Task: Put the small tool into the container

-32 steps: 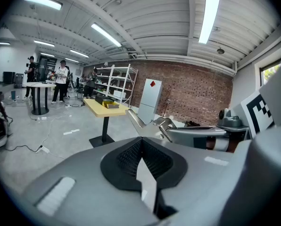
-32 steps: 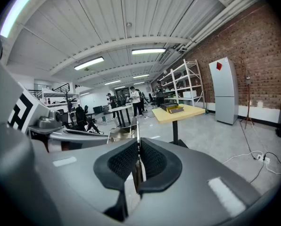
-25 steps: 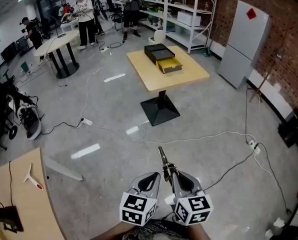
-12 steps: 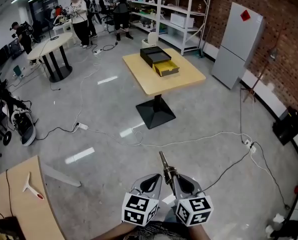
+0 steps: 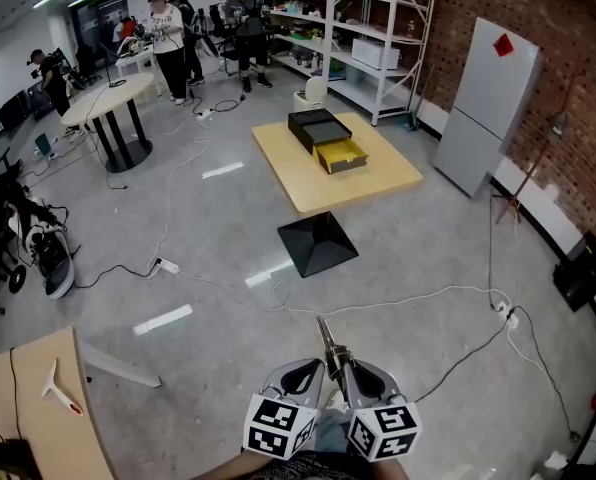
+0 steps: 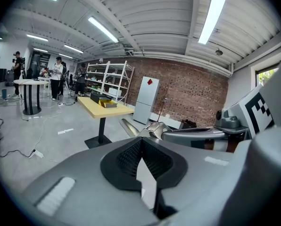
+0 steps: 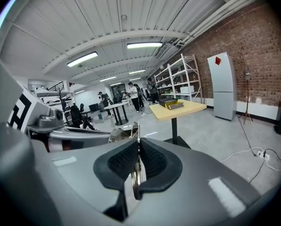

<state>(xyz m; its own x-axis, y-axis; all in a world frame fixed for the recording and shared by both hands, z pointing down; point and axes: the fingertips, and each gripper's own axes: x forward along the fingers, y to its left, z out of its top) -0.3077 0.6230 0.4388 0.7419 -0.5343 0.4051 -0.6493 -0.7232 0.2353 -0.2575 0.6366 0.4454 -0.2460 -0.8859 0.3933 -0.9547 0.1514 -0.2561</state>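
Note:
A small metal tool (image 5: 330, 346) sticks up and forward from my right gripper (image 5: 362, 378), which is shut on it; in the right gripper view its shank (image 7: 137, 171) is pinched between the black pads. My left gripper (image 5: 298, 376) hangs close beside it, shut with nothing between its pads (image 6: 131, 155). The tool's tip (image 6: 133, 127) shows in the left gripper view too. Far ahead, the container (image 5: 327, 139), a black box with an open yellow drawer, sits on a yellow square table (image 5: 363, 173). From the right gripper it appears as the container (image 7: 170, 103) on the table (image 7: 187, 108).
A white cable (image 5: 408, 298) runs across the grey floor between me and the table's black base (image 5: 318, 244). A grey fridge (image 5: 488, 108) and shelving (image 5: 358, 28) stand behind. People (image 5: 168, 38) stand by a round table (image 5: 108, 103). A wooden bench (image 5: 38, 408) lies at my left.
The yellow table and its base have drawn slightly nearer in the head view. Both grippers keep the same pose low in front of me, the tool still held.

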